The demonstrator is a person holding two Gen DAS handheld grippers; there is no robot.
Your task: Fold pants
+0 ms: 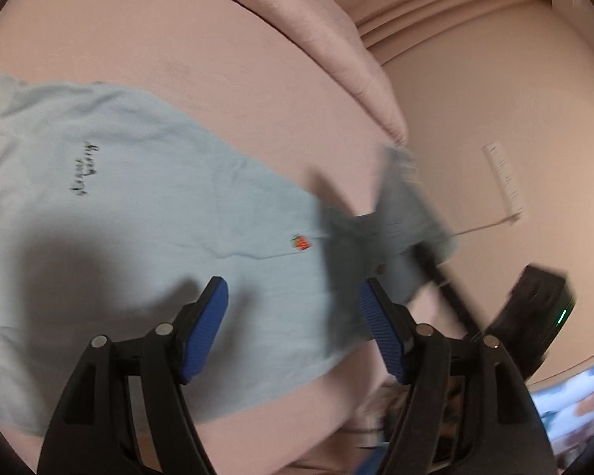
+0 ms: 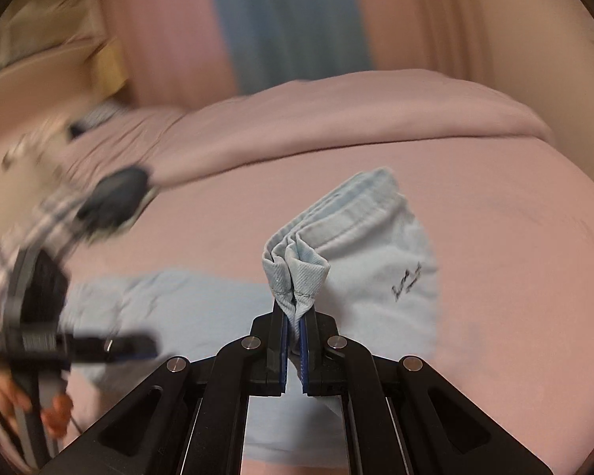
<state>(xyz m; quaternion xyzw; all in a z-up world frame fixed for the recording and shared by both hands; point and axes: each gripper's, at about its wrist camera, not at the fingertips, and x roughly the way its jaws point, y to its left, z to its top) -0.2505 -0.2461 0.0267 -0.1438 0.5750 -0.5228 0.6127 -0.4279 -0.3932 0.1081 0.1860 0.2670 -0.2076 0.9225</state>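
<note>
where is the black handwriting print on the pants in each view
Left wrist: the handwriting print sits upper left on the light blue pants, far beyond the open left gripper.
Right wrist: the print is right of centre, just right of the right gripper shut on the cuffs.
Shared landmark: the pink sheet under the pants.

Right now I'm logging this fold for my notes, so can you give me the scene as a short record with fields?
garment: light blue pants, lying on the pink bed sheet
left gripper: open, over the pants, holding nothing
right gripper: shut on a bunched hem of the pants, lifted off the sheet
waistband: lying on the sheet, beyond the right gripper
marks: dark script print, small red patch
</note>
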